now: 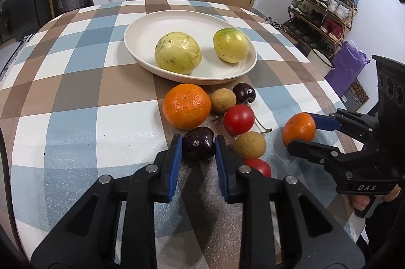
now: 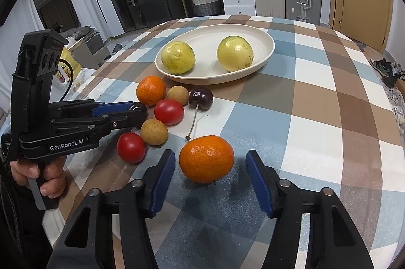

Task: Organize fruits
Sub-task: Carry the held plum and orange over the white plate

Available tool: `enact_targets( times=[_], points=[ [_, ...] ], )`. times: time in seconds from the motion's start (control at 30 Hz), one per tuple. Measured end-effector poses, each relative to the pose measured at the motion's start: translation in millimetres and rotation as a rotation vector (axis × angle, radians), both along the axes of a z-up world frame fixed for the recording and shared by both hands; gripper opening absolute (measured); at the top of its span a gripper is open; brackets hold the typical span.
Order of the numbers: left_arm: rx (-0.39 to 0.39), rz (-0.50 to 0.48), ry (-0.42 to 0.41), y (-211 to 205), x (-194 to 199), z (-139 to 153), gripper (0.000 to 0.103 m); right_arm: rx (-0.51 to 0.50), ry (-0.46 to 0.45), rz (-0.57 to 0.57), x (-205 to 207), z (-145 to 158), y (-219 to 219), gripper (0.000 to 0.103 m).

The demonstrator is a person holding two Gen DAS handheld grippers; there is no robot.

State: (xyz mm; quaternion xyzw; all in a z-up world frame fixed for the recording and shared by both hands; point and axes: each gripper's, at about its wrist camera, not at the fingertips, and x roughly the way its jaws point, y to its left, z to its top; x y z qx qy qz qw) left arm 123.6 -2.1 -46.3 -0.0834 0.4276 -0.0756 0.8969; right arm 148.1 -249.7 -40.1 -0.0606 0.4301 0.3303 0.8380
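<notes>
Counting fruit: 10 pieces are seen on the checked tablecloth (image 1: 76,97).
Plate (image 1: 141,26): 2 yellow-green fruits (image 1: 178,52) are held in it.
Oranges: 2, one large orange (image 1: 186,106) and one small orange (image 2: 206,159).
Red tomatoes: 2.
Brown longans: 2.
Dark cherries: 2.
Left gripper (image 1: 198,145): pinched on 1 dark cherry (image 1: 198,143).
Right gripper (image 2: 210,167): spread around the small orange, pads not touching it.
</notes>
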Motion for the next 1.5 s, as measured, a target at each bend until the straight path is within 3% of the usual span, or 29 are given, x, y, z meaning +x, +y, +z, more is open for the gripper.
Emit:
enact_targets(
  times=[0.17,0.9,1.5],
  points=[
    [-0.009,0.0,-0.013,0.8,-3.6,3.8,0.023,0.002,0.002,0.005,-0.1,-0.2,1.3,0.042],
    [-0.023,0.026,-0.084,8.3,-14.0,27.4,0.023,0.065,-0.043,-0.026,-1.8,22.9,-5.9,0.042],
    [-0.009,0.038,-0.127,12.3,7.9,47.2,0.023,0.103,-0.075,-0.033,21.8,44.8,4.8,0.042]
  ],
)
